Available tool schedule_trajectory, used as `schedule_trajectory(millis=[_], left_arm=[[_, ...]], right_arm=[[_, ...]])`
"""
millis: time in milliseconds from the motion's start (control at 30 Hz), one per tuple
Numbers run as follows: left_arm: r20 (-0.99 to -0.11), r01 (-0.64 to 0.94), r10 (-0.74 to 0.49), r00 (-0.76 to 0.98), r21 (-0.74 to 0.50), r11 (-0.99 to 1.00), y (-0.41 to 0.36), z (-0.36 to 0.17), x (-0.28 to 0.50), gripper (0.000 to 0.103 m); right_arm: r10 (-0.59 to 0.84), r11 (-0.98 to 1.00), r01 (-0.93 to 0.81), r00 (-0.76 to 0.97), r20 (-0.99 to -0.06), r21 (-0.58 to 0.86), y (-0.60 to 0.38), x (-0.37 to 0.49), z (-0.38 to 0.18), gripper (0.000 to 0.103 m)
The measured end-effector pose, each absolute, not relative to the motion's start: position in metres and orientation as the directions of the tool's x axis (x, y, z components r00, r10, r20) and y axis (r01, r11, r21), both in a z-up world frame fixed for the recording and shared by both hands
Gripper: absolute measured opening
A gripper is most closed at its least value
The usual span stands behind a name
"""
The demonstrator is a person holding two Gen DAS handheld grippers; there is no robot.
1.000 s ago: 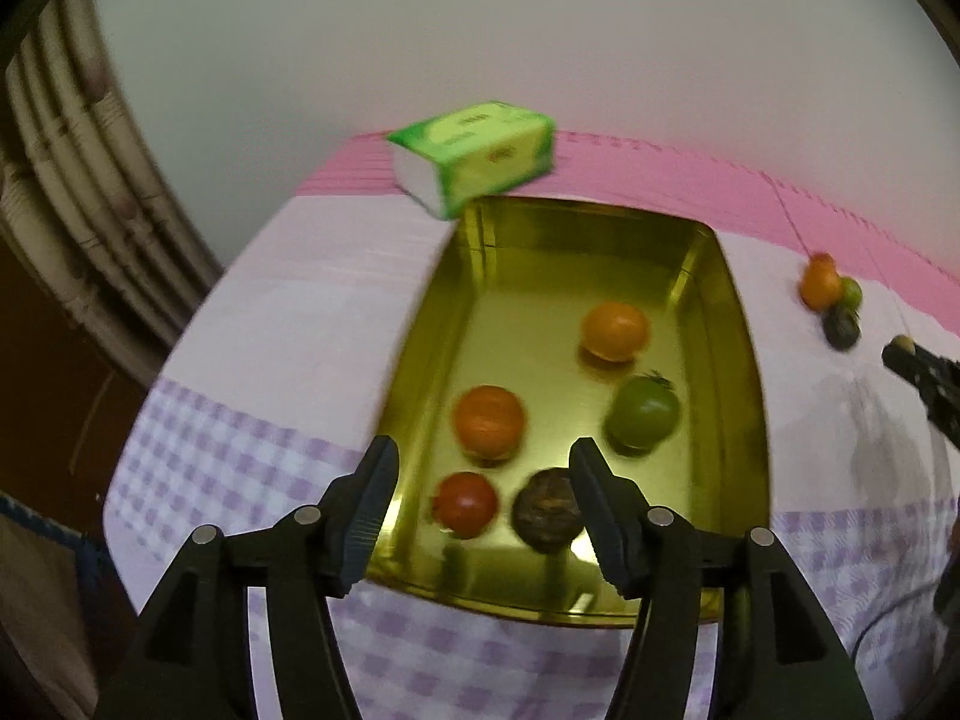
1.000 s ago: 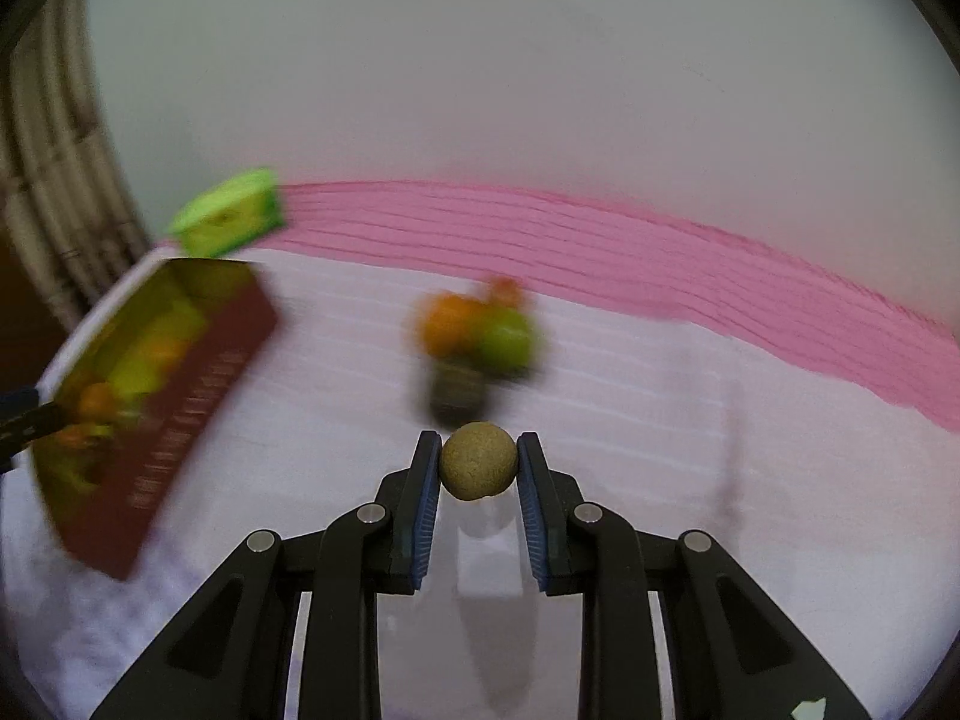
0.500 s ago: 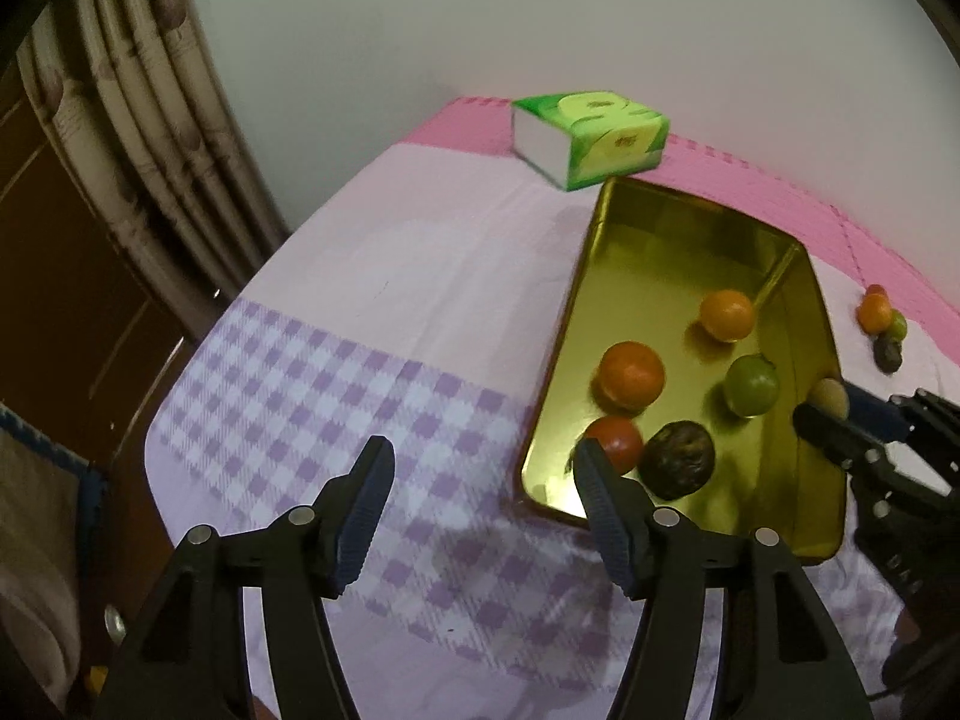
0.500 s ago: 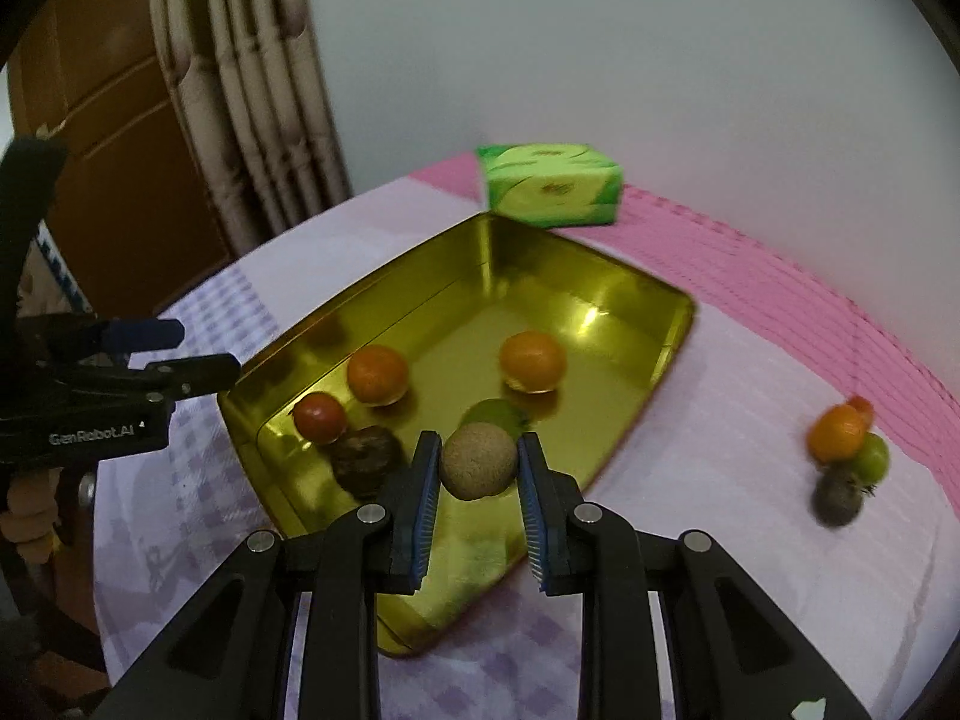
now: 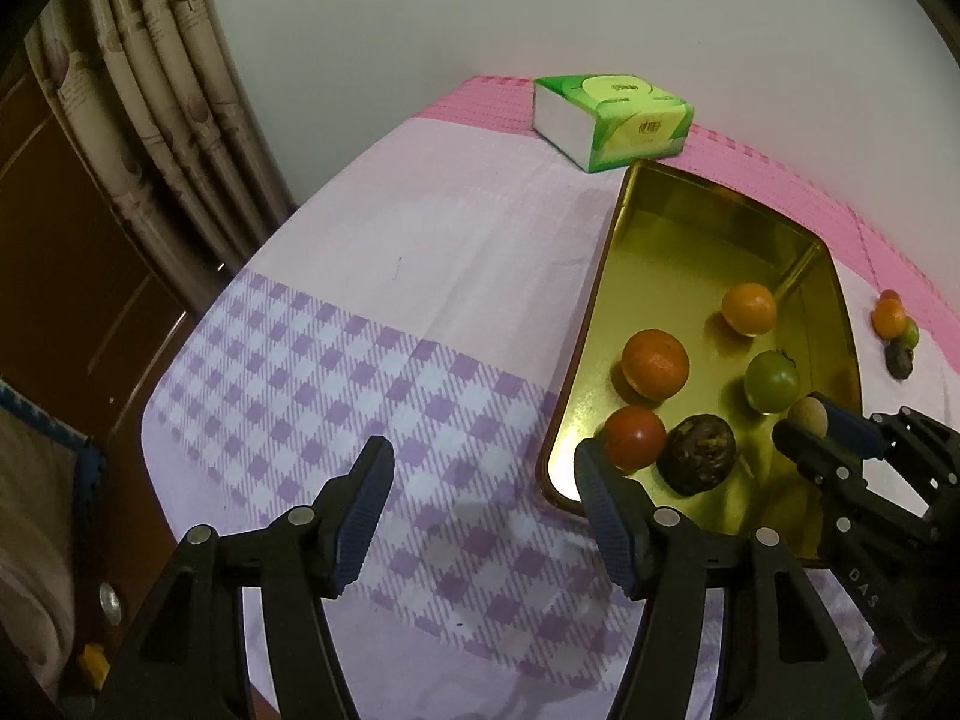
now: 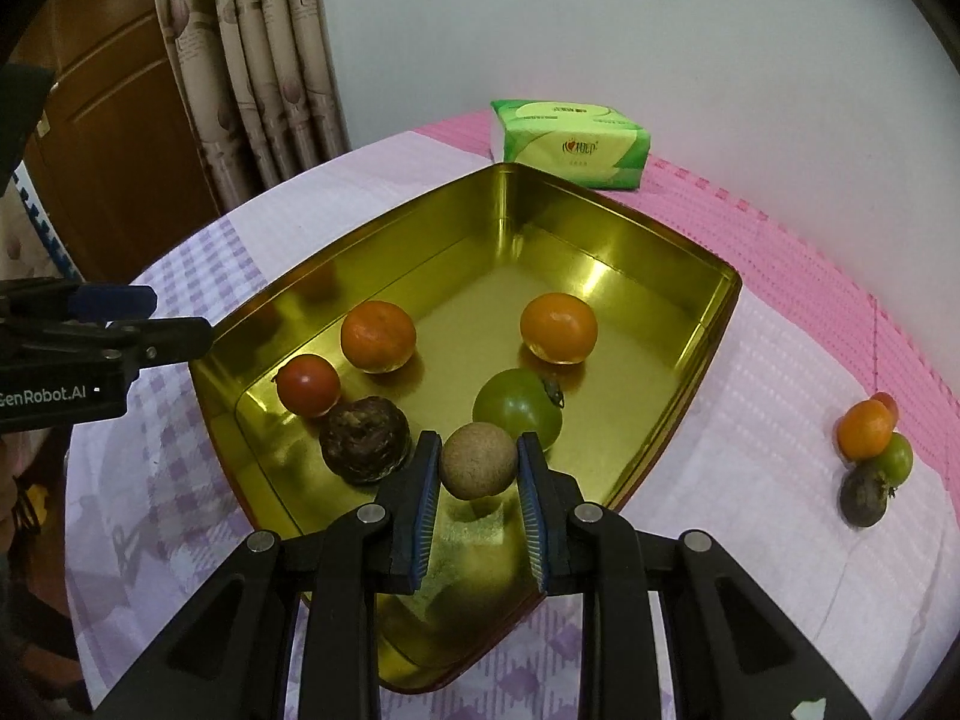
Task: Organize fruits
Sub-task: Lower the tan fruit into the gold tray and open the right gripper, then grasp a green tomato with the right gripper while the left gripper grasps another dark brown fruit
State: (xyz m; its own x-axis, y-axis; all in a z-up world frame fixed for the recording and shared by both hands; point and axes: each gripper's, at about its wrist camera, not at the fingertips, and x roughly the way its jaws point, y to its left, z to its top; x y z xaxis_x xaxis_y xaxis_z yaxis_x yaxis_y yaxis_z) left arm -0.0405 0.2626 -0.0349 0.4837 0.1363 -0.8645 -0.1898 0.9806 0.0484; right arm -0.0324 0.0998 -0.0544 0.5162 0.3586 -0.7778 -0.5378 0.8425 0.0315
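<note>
Here my right gripper [image 6: 479, 468] pinches a round tan fruit [image 6: 477, 461], no long axis, above the gold tray [image 6: 690, 354]; my left gripper [image 5: 483, 489] gapes empty over checked cloth [image 5: 336, 384] beside curtains [image 5: 174, 96].

Each hand-held gripper [image 6: 479, 471] was black plastic with blue ribbed pads [image 6: 425, 498], silver screws and white "GenRobot.AI" lettering.

Dim indoor light; glare on tray [image 6: 708, 324]; fisheye-warped edges.
</note>
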Motion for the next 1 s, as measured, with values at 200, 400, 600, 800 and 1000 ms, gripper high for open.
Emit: schedule_trajectory(millis=[200,400,600,800,1000], left_arm=[[-0.865,-0.184,0.132,0.484,0.047,0.982,0.262,-0.036,-0.041,0.063],[-0.867,-0.182,0.133,0.48,0.05,0.982,0.261,-0.038,-0.04,0.063],[-0.866,-0.179,0.131,0.484,0.048,0.983,0.26,-0.037,-0.041,0.063],[-0.864,-0.177,0.127,0.487,0.045,0.983,0.26,-0.037,-0.041,0.064],[-0.862,-0.172,0.123,0.492,0.043,0.984,0.259,-0.038,-0.041,0.064]], right_arm=[[0.36,0.844,-0.535,0.517,-0.777,0.035,0.1,-0.032,-0.054,0.024],[0.368,0.845,-0.533,0.515,-0.774,0.047,0.101,-0.033,-0.052,0.027],[0.384,0.853,-0.518,0.543,-0.747,0.062,0.089,-0.037,-0.037,0.029],[0.324,0.909,-0.413,0.609,-0.724,0.06,0.036,-0.037,-0.029,0.03],[0.175,0.977,-0.206,0.64,-0.748,0.052,-0.049,-0.019,-0.049,0.03]])
